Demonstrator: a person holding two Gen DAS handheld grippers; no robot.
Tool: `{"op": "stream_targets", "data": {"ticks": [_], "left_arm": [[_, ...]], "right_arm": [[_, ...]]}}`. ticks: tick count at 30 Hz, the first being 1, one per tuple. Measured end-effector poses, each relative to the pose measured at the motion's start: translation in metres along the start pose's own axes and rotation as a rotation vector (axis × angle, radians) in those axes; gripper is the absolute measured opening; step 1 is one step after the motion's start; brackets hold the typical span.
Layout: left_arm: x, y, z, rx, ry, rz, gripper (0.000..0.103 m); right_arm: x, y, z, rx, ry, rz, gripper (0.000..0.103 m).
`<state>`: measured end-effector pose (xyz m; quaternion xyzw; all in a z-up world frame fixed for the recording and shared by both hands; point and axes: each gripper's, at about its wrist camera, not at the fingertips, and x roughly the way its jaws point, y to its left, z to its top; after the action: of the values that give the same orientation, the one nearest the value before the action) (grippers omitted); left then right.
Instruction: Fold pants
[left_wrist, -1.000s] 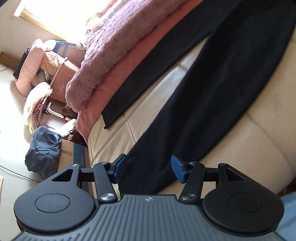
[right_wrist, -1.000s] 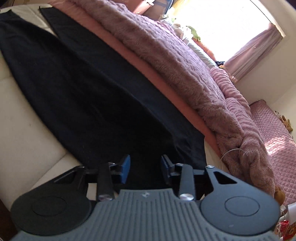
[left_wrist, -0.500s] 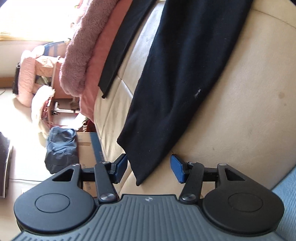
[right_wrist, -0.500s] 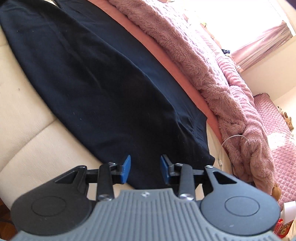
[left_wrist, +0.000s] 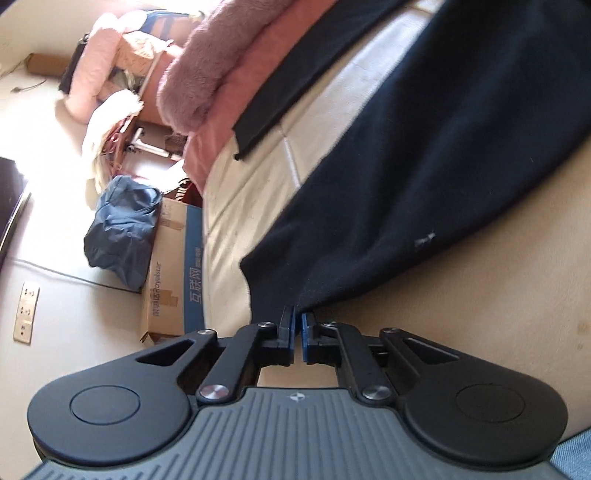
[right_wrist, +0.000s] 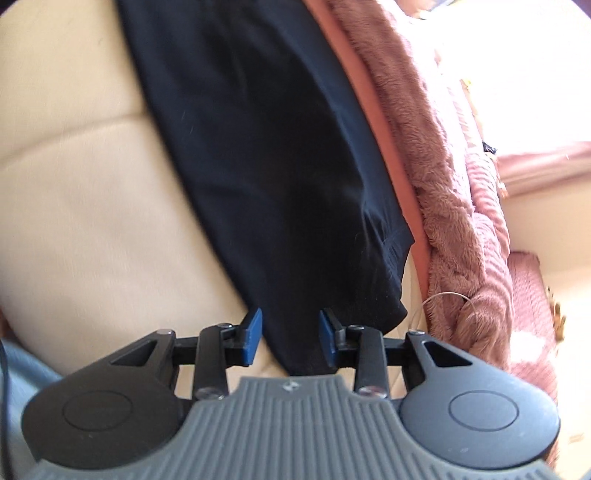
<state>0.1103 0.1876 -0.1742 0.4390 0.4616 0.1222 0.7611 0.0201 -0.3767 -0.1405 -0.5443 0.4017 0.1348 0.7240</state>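
Left gripper (left_wrist: 298, 325), at the bottom center of its view, is pinching the hem of one leg of the black pants (left_wrist: 424, 155), which are stretching toward the upper right across a cream sofa (left_wrist: 480, 302), with a cardboard box (left_wrist: 171, 273) sitting at left. Right gripper (right_wrist: 291, 334), low in its view, is holding its blue fingers (right_wrist: 253, 336) spread around the pants' (right_wrist: 266, 147) lower end, which is lying on the sofa (right_wrist: 92, 206) beside a pink fuzzy blanket (right_wrist: 450, 192) at right.

My L wrist cam low over pant-leg hem (left_wrist: 388, 192), facing floor clutter, R cam close over waist end (right_wrist: 277, 166) (blurry), both share cream sofa (left_wrist: 480, 332).
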Motion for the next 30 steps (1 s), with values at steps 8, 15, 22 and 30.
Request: {"op": "stream_targets", "data": {"ticks": [8, 15, 22, 30], "left_arm": [[-0.013, 0.024, 0.017, -0.131, 0.013, -0.002, 0.003], [-0.033, 0.051, 0.025, -0.316, 0.008, -0.03, 0.001], [-0.061, 0.102, 0.047, -0.493, -0.099, -0.032, 0.001], [-0.101, 0.173, 0.088, -0.639, -0.255, 0.0, 0.0]], "right_arm": [[0.019, 0.001, -0.013, -0.168, 0.034, 0.028, 0.022], [0.022, -0.004, -0.016, -0.104, 0.001, 0.018, 0.0], [-0.015, -0.04, -0.018, 0.073, -0.083, -0.113, 0.0], [-0.037, -0.122, -0.01, 0.276, -0.148, -0.212, 0.0]]}}
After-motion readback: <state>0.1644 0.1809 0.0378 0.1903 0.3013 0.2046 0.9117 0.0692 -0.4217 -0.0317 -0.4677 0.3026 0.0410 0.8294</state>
